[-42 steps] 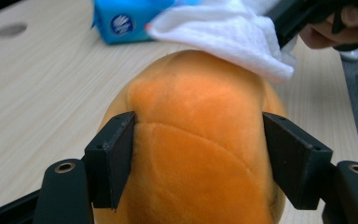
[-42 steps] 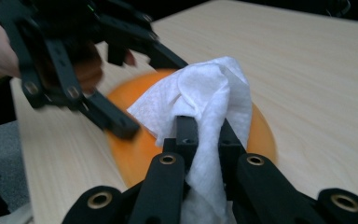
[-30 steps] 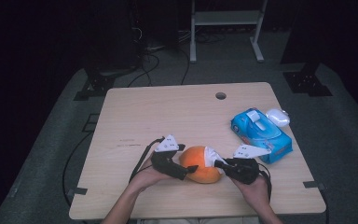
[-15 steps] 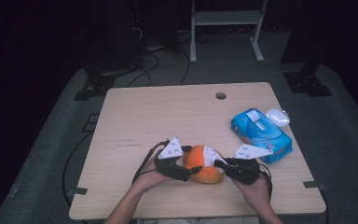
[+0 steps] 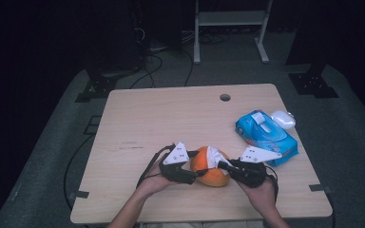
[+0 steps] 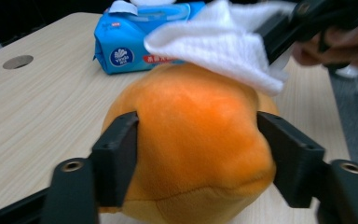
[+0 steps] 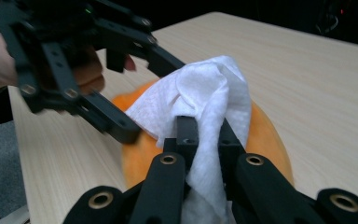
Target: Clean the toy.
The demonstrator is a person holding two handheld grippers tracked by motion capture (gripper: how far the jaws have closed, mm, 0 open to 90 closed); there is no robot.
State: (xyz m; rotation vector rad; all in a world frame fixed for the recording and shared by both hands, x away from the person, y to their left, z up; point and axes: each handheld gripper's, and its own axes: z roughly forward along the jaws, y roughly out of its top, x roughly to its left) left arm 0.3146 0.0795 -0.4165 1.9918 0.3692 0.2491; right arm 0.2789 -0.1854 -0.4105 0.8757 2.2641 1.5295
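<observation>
An orange plush toy [image 5: 210, 172] lies near the table's front edge. My left gripper [image 5: 197, 172] reaches it from the left. In the left gripper view its jaws [image 6: 198, 154] have just been closing and now press on both sides of the plush [image 6: 191, 135]. My right gripper [image 5: 221, 165] comes in from the right, shut on a white wipe [image 5: 215, 154] that rests on top of the toy. The right gripper view has the wipe [image 7: 205, 93] pinched between the jaws of that gripper [image 7: 205, 135], over the plush [image 7: 263, 135].
A blue pack of wipes [image 5: 265, 135] lies at the right of the wooden table [image 5: 171, 118], with a small white object [image 5: 283, 119] behind it. A cable hole [image 5: 225, 97] sits near the far edge. A metal stand [image 5: 230, 19] rises beyond the table.
The left gripper's jaws have closed in onto the sides of the orange plush. The right gripper with the wipe has stayed in place.
</observation>
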